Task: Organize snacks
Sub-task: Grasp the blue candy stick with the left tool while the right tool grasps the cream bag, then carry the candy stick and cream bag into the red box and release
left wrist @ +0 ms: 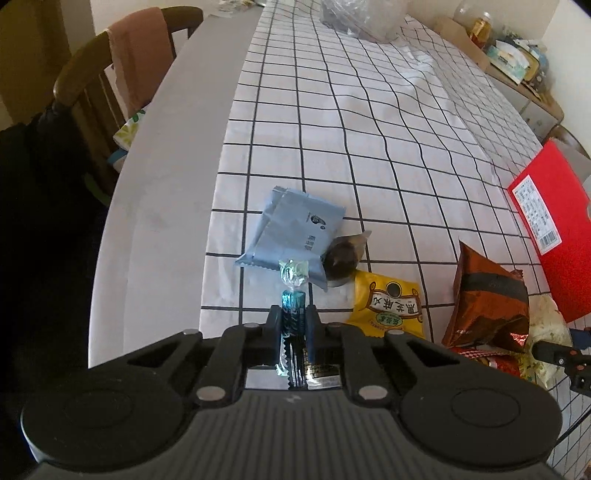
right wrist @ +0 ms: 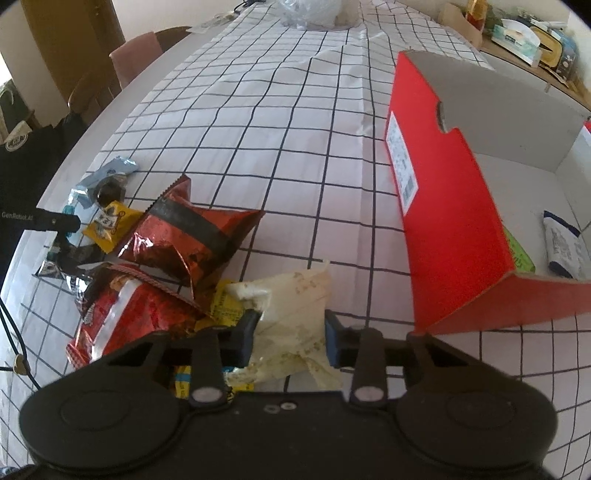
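Observation:
My left gripper (left wrist: 293, 317) is shut on a teal-wrapped candy (left wrist: 293, 314), held just above the checked cloth. Ahead of it lie a blue packet (left wrist: 295, 236), a dark round snack (left wrist: 343, 254) and a yellow packet (left wrist: 388, 308). My right gripper (right wrist: 290, 332) is open, its fingers on either side of a cream snack bag (right wrist: 295, 314); I cannot tell if they touch it. A shiny red-brown bag (right wrist: 188, 236) and a red chip bag (right wrist: 129, 314) lie to its left. The open red box (right wrist: 454, 221) stands to the right with a white-blue packet (right wrist: 565, 247) and a green one (right wrist: 519, 254) inside.
The table's left edge (left wrist: 155, 184) runs beside wooden chairs (left wrist: 96, 74). A clear plastic bag (right wrist: 310, 13) sits at the far end. A shelf with clutter (right wrist: 528, 33) stands at the far right. Checked cloth (right wrist: 277, 110) lies beyond the snacks.

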A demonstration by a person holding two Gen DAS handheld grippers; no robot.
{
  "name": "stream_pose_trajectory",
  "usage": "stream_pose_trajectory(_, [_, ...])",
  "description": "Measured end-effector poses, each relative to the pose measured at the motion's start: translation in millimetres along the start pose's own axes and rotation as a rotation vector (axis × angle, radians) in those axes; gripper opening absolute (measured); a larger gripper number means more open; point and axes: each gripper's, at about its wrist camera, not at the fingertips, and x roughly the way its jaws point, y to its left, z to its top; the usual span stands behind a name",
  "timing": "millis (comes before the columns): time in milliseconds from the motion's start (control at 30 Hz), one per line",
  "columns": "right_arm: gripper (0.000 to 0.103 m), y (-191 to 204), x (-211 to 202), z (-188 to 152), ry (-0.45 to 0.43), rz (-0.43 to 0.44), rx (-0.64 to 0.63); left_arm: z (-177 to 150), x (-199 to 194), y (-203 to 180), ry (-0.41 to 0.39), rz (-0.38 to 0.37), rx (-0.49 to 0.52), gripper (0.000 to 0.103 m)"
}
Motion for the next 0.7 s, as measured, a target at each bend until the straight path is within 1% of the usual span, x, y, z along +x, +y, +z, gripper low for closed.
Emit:
stream_pose_trajectory(300, [0.036,-0.1,-43.5,2.4,-0.060,0.013,0.008,1.9,-32.3,3.7,-0.025,0.005,-0.046,0.012])
stream_pose_trajectory(433, [0.036,-2.0,-63.6,4.3,-0.091,0.014,0.012,1.9,-51.3,1.0,-0.058,0.007,-0.051,0.012])
stream_pose_trajectory(600, [0.036,-9.7,-91.9,6.3,-0.134,0.025,0.019,4.7,-79.2,-9.7,-0.092,-0.003,-0.045,0.012])
stream_pose_trajectory(700, [0.036,-15.1,-107.8,8.8,-0.152,0.017,0.016,6.3,-96.5,-23.3,-0.103,-0.006,-0.033,0.012])
